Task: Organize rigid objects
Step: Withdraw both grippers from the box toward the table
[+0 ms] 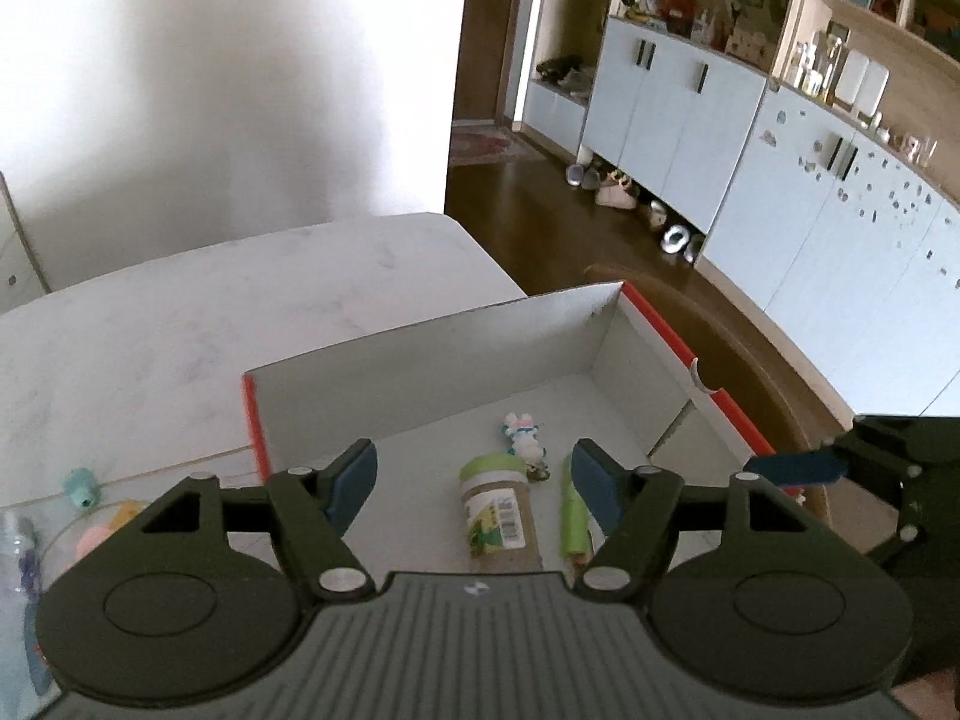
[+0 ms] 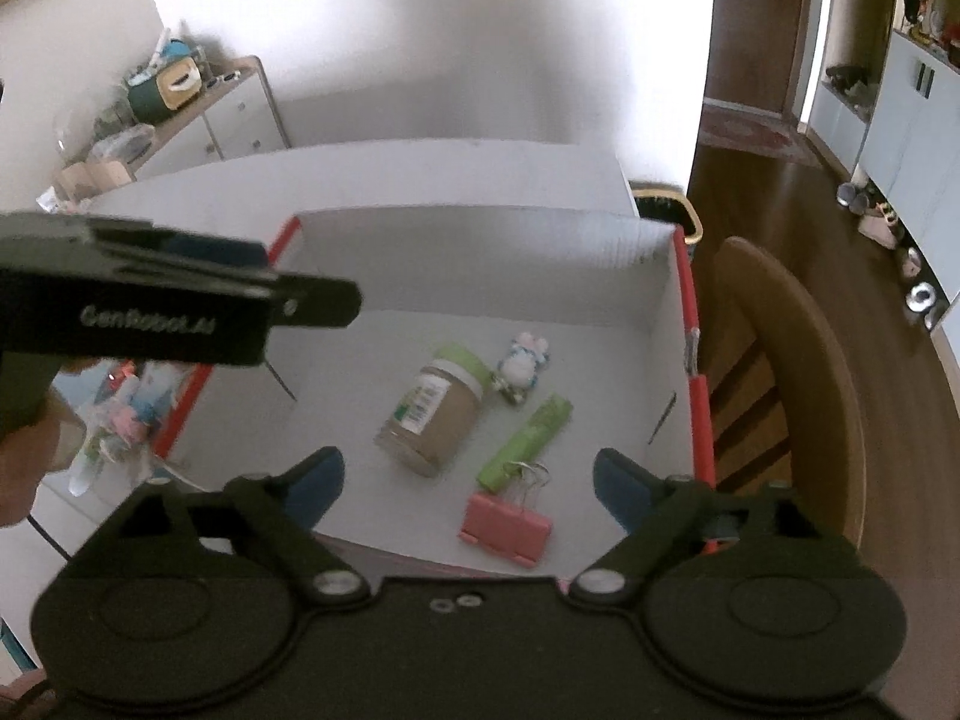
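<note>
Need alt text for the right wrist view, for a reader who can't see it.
An open right gripper hovers empty above a white box with red edges holding a green-lidded jar on its side, a green tube, a pink binder clip and a small toy figure. The left gripper reaches in from the left.

box [image 2: 690, 300] red-edged, white inside | jar [image 2: 435, 417] tan, green lid | clip [image 2: 504, 531] pink
</note>
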Available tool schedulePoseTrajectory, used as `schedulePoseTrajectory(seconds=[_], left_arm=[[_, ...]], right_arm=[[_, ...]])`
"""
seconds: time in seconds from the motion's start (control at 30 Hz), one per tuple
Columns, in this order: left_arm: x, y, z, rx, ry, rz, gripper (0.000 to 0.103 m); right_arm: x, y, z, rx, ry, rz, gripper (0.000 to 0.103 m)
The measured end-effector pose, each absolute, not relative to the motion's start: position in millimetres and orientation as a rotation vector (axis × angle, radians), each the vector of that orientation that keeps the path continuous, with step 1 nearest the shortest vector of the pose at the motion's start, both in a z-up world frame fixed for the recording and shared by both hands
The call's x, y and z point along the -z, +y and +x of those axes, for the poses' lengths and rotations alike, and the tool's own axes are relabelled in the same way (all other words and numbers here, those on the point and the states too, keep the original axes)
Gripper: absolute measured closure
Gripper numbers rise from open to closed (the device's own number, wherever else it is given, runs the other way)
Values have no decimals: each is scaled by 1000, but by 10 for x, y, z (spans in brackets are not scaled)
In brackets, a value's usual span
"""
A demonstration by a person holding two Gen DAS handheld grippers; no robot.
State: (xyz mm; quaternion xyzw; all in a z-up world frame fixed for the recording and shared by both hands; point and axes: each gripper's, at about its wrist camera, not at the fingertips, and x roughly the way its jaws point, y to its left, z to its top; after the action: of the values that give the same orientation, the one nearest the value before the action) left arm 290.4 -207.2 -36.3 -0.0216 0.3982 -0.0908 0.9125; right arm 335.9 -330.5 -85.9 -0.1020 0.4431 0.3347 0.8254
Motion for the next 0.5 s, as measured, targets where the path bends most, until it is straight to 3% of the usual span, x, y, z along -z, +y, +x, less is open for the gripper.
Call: schedulePoseTrajectory(seconds=[0.33,0.5], left_arm=[[278,-1593,2438,168,775,-84,26],[239,-1288,2159,144,733,-81,18]], right_arm=[[587,-3129,3005,-730,855,-174,2],[496,-3025,2757,-744,807,-116,0]])
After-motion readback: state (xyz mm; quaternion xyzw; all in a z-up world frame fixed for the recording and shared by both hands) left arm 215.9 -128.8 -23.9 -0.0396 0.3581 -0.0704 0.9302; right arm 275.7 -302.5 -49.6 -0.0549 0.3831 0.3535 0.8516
